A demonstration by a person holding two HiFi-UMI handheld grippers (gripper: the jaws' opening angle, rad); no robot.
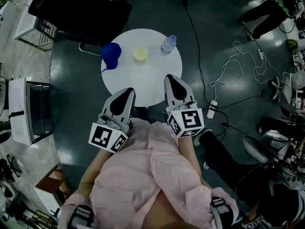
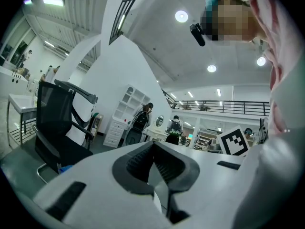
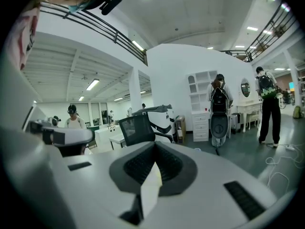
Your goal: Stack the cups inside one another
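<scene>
Left claw [image 1: 126, 93], right claw [image 1: 171, 80], both closed, empty; blue cup [image 1: 110, 54], yellow cup [image 1: 140, 54], one bottle [image 1: 168, 44].

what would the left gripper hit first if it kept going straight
Likely the yellow cup; the left gripper lines up with it in the head view, though it might pass over it.

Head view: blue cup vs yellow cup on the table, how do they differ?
The blue cup is dark and looks larger; the yellow cup is pale and smaller. The blue cup sits at the left edge of the table; the yellow cup sits further in. Both rest on the table, apart, not yet stacked.
</scene>
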